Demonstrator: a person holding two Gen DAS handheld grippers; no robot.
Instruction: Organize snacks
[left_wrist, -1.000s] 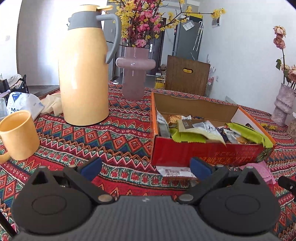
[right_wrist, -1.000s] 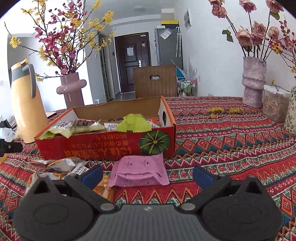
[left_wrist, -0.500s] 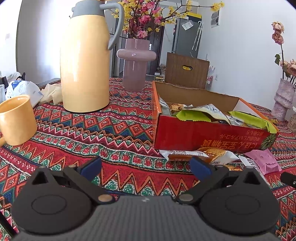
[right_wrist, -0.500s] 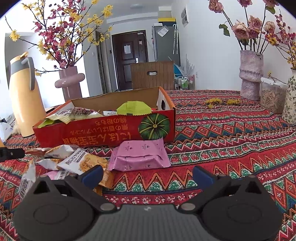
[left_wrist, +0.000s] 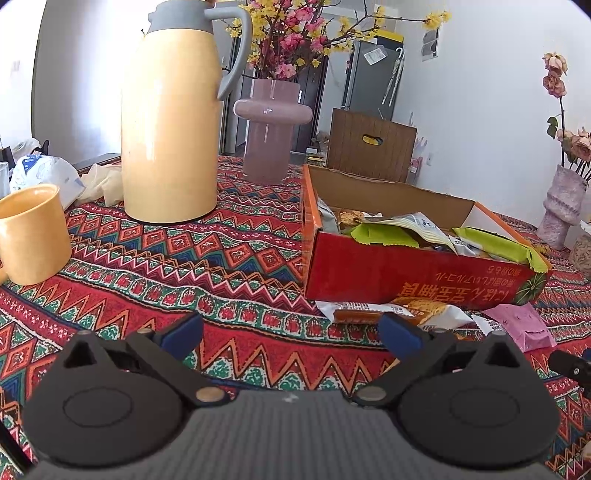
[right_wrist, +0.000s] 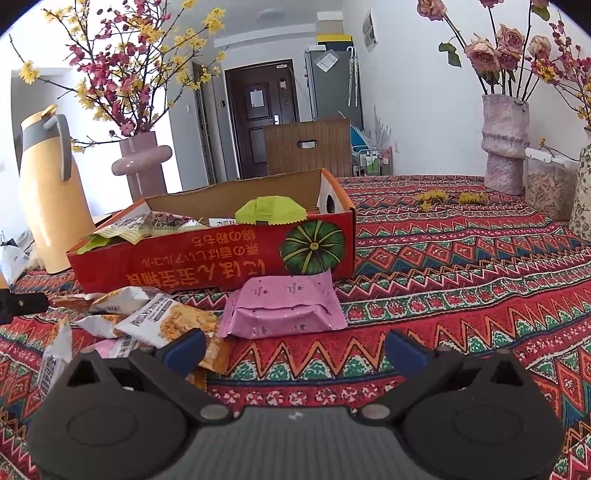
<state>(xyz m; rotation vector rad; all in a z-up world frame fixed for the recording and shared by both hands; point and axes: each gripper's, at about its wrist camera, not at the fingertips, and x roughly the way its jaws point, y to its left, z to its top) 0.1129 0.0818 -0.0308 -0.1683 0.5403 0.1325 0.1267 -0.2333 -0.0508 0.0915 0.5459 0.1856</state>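
The left gripper (left_wrist: 290, 334) is held spread and empty above the patterned tablecloth (left_wrist: 221, 258); the right gripper (right_wrist: 293, 349) is likewise spread, nothing pinched; a pink snack packet (right_wrist: 284, 308) lies just ahead of it, against the red cardboard box (right_wrist: 221, 254) filled with snacks; loose packets (right_wrist: 162, 319) are strewn to the left

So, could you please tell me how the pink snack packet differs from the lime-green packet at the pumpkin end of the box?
The pink snack packet lies on the tablecloth outside the red box, against its front wall; the lime-green packet sits inside, sticking up above the rim. The pink one lies flat with small dark marks; the green one is humped and plain. Both have zigzag-cut edges.
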